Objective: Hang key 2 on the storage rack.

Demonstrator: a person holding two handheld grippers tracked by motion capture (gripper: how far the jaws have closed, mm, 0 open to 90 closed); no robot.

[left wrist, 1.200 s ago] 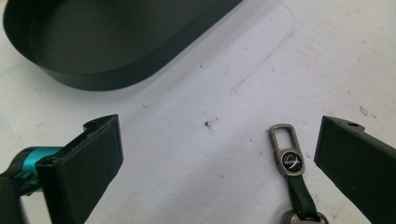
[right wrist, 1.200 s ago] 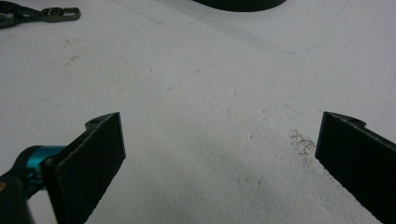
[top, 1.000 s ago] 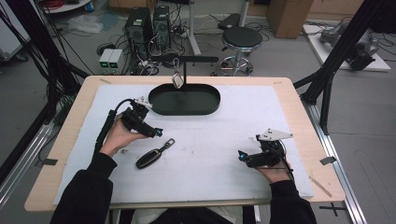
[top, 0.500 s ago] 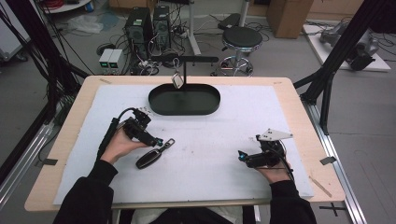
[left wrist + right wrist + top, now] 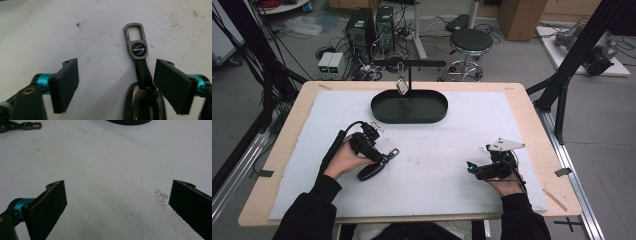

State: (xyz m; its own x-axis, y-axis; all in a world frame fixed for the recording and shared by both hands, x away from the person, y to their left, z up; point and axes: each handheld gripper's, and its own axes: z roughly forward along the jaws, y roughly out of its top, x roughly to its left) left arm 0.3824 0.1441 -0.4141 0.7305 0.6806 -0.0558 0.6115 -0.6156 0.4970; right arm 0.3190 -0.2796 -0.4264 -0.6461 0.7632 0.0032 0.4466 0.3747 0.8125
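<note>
High view is showing a person's two hands resting on a white mat [image 5: 432, 145] covering the wooden bench [image 5: 532, 120], each hand holding a pair of tongs. The left tongs [image 5: 384, 159] are sitting at the centre left of the frame, lying over a dark car key fob [image 5: 370, 171] whose strap and metal clip [image 5: 393, 152] are pointing toward the upper right. Left gripper view is showing those tongs [image 5: 116, 83] spread wide, their jaws standing on either side of the fob [image 5: 143, 102] at the bottom centre right, not touching it, while the strap is running up to the clip [image 5: 136, 40] with its round logo badge in the upper centre. The right tongs [image 5: 472, 169] are resting at the lower right of the high view, well apart from the fob. Right gripper view is showing them [image 5: 117, 202] gaping wide over bare mat, holding nothing, with the clip [image 5: 30, 125] peeking in at the upper left. A black oval tray [image 5: 409, 106] with an upright stand is sitting at the upper centre of the high view.
</note>
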